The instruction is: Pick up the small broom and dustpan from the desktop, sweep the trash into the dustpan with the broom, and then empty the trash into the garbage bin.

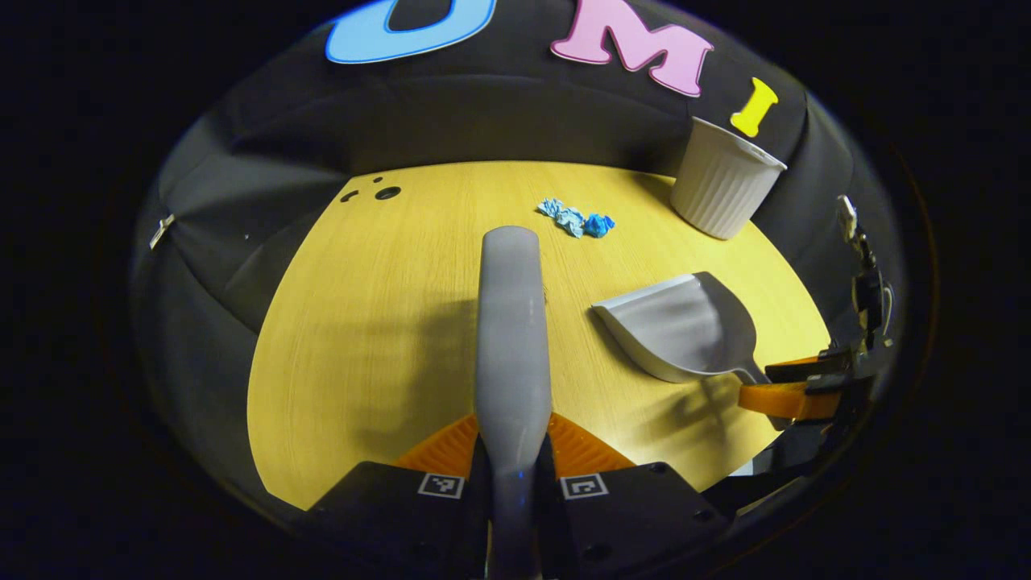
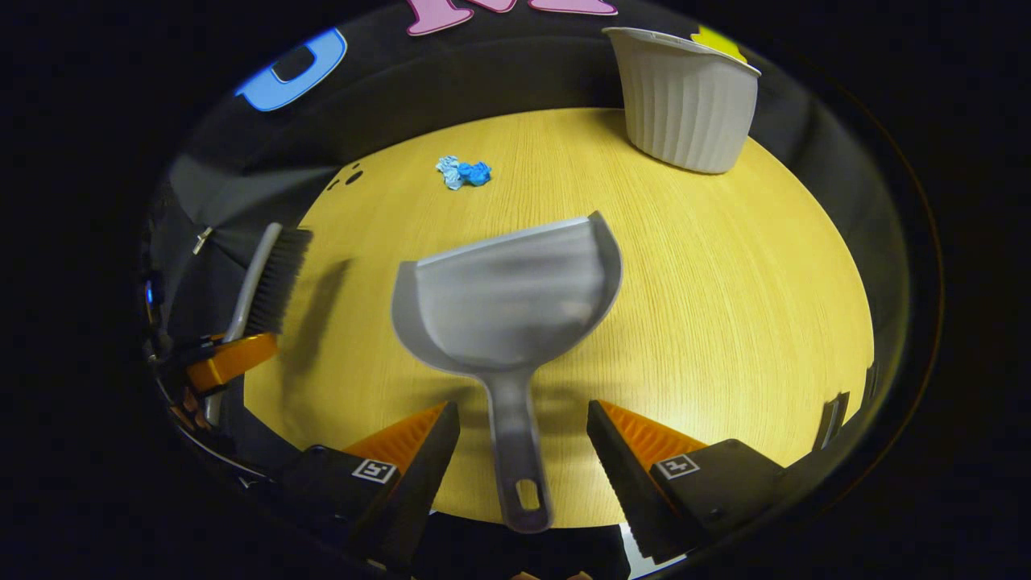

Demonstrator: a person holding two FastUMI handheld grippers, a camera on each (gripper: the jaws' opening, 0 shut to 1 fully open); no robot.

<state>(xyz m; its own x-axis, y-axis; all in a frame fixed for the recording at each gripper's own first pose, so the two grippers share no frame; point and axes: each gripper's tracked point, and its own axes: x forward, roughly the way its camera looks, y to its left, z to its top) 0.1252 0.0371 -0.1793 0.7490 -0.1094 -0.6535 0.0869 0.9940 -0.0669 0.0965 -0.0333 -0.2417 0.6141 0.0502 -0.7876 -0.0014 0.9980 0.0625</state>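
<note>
On a yellow wood-grain desktop [image 2: 725, 306] backed by black cloth, broom gripped, dustpan lying flat.

The left gripper [image 1: 512, 451] is clamped on the grey broom [image 1: 509, 338], whose long axis runs straight away from it toward the crumpled blue trash [image 1: 577, 219]. The right gripper [image 2: 523, 451] stands wide apart, its fingers either side of the dustpan [image 2: 507, 302] handle without touching; the handle points back at the gripper, the pan's mouth toward the far edge. A white ribbed garbage bin [image 2: 685, 97] stands at the far right.
</note>
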